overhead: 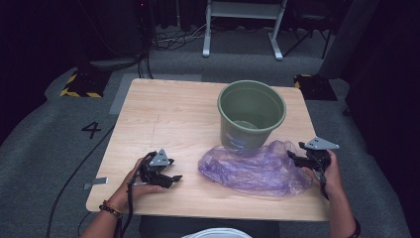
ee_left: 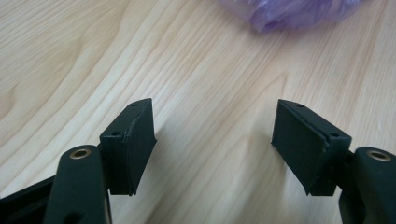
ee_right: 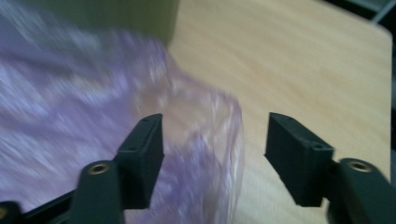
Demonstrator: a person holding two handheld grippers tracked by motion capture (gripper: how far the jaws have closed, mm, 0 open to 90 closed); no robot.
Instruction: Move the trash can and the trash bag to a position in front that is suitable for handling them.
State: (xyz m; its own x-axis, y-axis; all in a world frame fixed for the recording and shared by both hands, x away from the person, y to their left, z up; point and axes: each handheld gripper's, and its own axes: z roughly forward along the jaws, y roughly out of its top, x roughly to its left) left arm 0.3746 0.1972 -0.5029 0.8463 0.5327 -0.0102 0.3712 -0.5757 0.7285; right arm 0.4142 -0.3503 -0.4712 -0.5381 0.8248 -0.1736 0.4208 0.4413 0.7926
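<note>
**Both tools open beside the purple bag**

A crumpled purple plastic bag (overhead: pixel 255 168) lies on the wooden surface (overhead: pixel 163 119), directly in front of the green bucket (overhead: pixel 251 116) and touching its base on the person's side. The bucket stands upright.

The right tool (overhead: pixel 297 157) sits at the bag's right end, well to the right of the bucket's base. In the right gripper view its jaws stand wide apart; the edge of the bag (ee_right: pixel 205 154) reaches into the gap near one jaw, but the pads do not press on it.

The left tool (overhead: pixel 173 177) rests low over the surface to the left of the bag, well apart from the bucket. In the left gripper view its jaws are spread wide with bare wood between them, and the bag (ee_left: pixel 289 11) lies ahead, clear of the jaws.
</note>
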